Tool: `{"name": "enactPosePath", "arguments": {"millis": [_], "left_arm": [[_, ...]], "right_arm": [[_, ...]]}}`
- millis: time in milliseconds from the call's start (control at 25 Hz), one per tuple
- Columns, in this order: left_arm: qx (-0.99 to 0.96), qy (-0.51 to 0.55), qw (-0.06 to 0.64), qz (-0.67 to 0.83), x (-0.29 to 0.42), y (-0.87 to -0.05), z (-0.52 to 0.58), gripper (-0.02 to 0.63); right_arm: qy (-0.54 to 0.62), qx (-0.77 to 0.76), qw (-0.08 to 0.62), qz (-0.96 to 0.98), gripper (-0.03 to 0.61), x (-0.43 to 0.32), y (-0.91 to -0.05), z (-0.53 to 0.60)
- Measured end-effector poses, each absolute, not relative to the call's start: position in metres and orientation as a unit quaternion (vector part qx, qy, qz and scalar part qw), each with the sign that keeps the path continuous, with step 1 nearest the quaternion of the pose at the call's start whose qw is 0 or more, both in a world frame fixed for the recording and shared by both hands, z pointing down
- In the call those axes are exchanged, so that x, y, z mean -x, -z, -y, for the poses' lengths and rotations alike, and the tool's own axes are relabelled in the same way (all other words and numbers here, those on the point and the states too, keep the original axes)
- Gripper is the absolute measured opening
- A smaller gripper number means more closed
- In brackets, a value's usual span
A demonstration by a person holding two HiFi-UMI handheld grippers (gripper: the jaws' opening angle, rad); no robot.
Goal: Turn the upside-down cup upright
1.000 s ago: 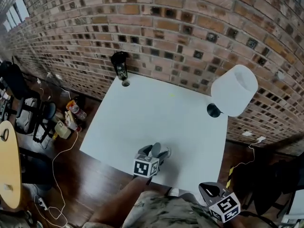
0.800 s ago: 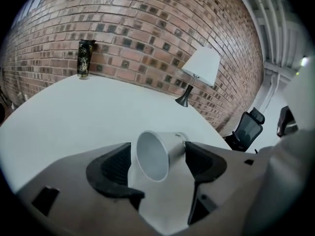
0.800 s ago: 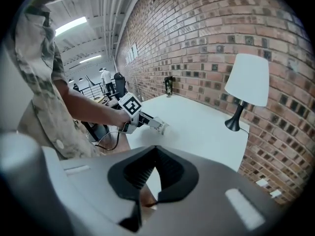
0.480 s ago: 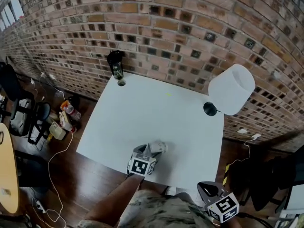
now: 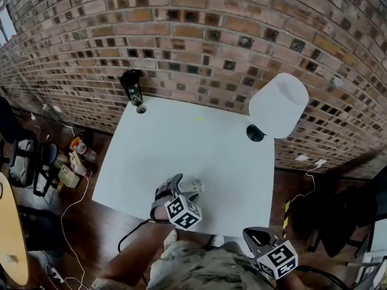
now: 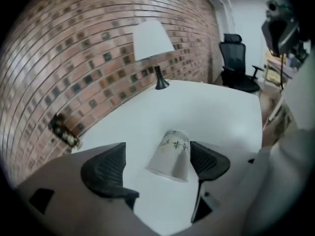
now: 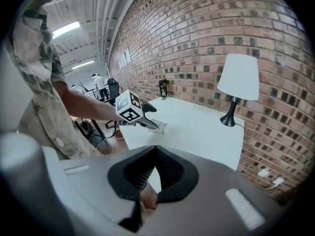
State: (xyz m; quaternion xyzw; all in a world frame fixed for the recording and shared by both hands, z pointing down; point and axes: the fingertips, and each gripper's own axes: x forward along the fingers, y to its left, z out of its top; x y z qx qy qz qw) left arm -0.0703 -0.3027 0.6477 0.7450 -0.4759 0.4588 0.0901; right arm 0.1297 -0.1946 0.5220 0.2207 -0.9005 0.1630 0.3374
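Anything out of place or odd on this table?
The cup sits mouth down, base up, near the front edge of the table, between the jaws of the left hand-held gripper, which have just been opening. Nothing spilled or damaged.

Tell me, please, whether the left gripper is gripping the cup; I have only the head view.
Observer: No. In the left gripper view the jaws of the left gripper have just been opening and stand wide apart, with the cup between them, not clamped.
Operator: Thank you. Which way up is the cup?
Observer: Its narrow closed end shows uppermost there and its wide end below, so it does not look upright yet.
Operator: Is the right gripper carrying anything?
Observer: The right gripper view shows the jaws of the right gripper together, with no object between them.
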Motion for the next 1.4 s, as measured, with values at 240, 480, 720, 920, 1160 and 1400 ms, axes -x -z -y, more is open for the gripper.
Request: {"name": "enactPosePath", "arguments": {"millis": [240,480,720,920,1160,1400], "left_arm": [[-0.721,-0.605,0.063,0.332,0.033,-0.670,0.320,0.365],[-0.678,-0.682,0.103,0.252,0.032,-0.710,0.317,0.336],[-0.678,-0.687,0.079,0.249,0.034,-0.714,0.323,0.299],[-0.721,-0.615,0.073,0.311,0.028,-0.693,0.334,0.293],[-0.784,-0.440,0.130,0.419,0.029,-0.666,0.342,0.291],[-0.826,-0.249,0.149,0.483,0.041,-0.648,0.339,0.291]], "right_arm": [[-0.166,-0.226,0.335,0.900,0.002,-0.138,-0.521,0.198],[-0.189,-0.230,0.323,0.898,0.002,-0.152,-0.522,0.198],[-0.200,-0.240,0.323,0.893,0.002,-0.167,-0.525,0.202],[-0.202,-0.238,0.326,0.892,0.002,-0.167,-0.526,0.203],[-0.194,-0.222,0.334,0.895,0.002,-0.155,-0.527,0.201],[-0.193,-0.215,0.358,0.888,0.002,-0.151,-0.529,0.195]]}}
